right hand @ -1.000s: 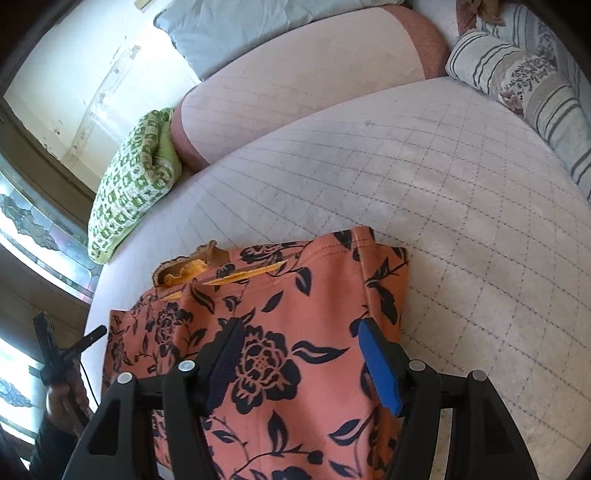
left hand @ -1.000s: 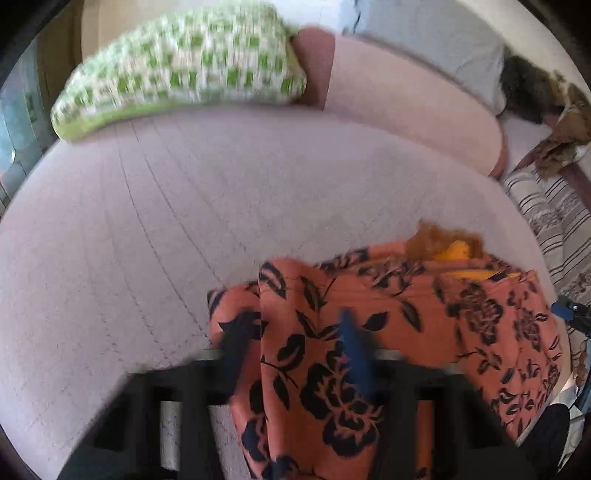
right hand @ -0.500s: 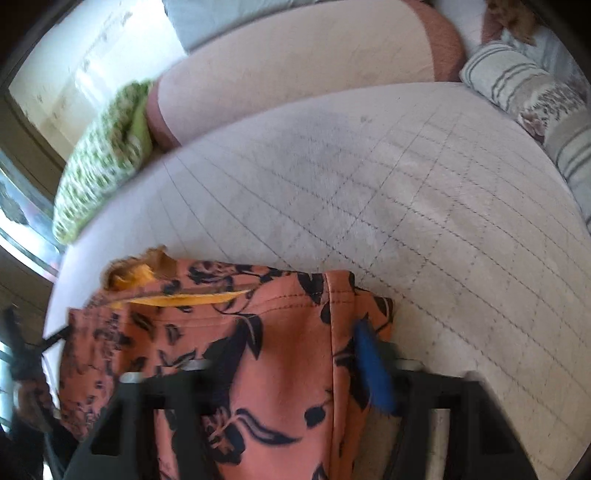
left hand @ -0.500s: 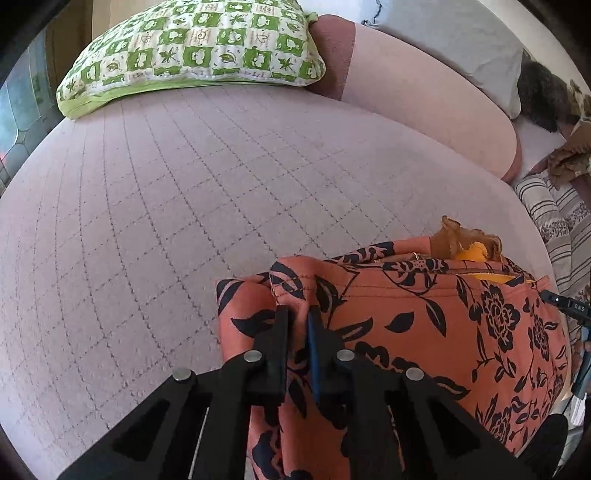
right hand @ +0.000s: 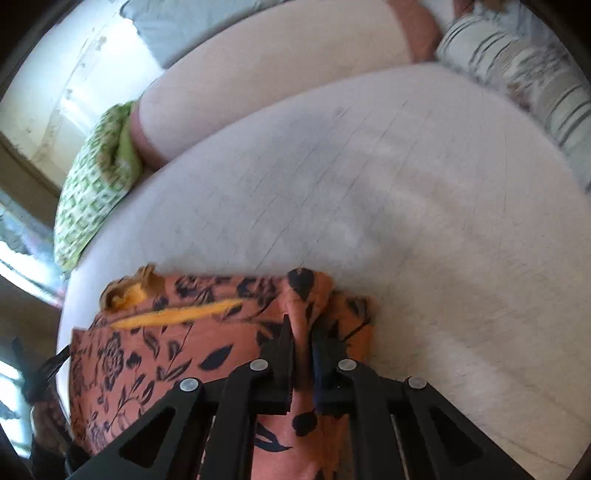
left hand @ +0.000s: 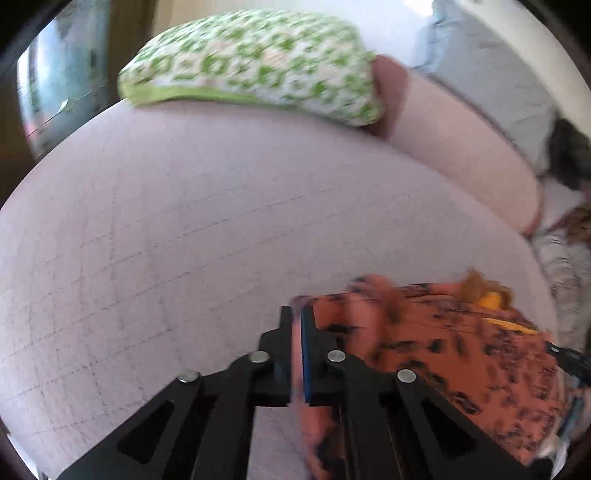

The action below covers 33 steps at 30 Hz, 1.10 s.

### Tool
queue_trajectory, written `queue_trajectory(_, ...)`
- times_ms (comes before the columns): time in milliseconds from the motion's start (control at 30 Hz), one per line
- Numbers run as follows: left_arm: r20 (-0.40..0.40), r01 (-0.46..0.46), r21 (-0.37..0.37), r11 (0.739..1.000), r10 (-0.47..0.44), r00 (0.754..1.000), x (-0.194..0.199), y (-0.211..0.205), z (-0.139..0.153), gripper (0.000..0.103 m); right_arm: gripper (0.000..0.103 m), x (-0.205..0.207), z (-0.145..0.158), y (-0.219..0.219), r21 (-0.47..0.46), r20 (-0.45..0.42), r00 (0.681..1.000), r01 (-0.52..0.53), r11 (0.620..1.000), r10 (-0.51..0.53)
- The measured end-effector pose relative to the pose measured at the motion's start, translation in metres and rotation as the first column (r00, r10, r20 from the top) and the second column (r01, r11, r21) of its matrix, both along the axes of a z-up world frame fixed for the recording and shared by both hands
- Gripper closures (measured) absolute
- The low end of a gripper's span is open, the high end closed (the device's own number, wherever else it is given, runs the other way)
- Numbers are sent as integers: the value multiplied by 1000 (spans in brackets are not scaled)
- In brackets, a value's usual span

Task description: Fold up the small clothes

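Observation:
An orange garment with a black flower print (left hand: 461, 354) lies on the pale quilted bed (left hand: 184, 240), with a yellow lining showing at its far edge. My left gripper (left hand: 297, 317) is shut on the garment's left corner and holds it a little off the bed. In the right wrist view the same garment (right hand: 166, 347) spreads to the left, and my right gripper (right hand: 303, 332) is shut on its right corner, with cloth bunched between the fingers. Both views are blurred.
A green-checked pillow (left hand: 251, 62) lies at the bed's far left beside a pink bolster (left hand: 461, 147). Striped cushions (right hand: 524, 74) lie at the far right. A grey pillow (right hand: 192, 26) rests behind the bolster. Bare quilt (right hand: 369, 184) stretches beyond the garment.
Both grippers have closed on the garment's near corners, the left first, then the right. The corners now lift off the bed and both cameras are moving.

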<state>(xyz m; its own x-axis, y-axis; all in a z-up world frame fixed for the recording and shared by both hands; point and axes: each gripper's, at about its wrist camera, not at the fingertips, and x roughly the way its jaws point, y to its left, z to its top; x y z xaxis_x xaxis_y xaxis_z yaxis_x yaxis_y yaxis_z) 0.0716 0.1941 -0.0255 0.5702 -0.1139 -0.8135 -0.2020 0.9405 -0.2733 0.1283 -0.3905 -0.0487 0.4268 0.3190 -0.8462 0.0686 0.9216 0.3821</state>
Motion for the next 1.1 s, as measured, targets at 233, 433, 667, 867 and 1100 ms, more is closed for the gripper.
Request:
queue_trajectory(233, 0, 166, 47, 985, -166, 986, 11, -35, 10, 45, 92, -4, 4, -4, 27, 21, 1000, 17, 1000, -17)
queue_trajectory(433, -145, 213, 79, 974, -201, 969, 39, -49, -20, 86, 91, -5, 2, -4, 25, 17, 1000, 12, 1000, -13)
queue_trajectory(667, 90, 80, 133, 988, -92, 992, -7, -31, 42, 99, 96, -5, 21, 4, -23, 43, 999, -22, 999, 23)
queue_trajectory(867, -26, 64, 128, 990, -62, 998, 5, -12, -5, 99, 96, -1, 20, 7, -40, 63, 998, -19, 999, 21)
queue_trajectory(1100, -32, 84, 136, 987, -80, 996, 14, -13, -13, 99, 96, -1, 5, -6, -36, 36, 999, 38, 999, -37)
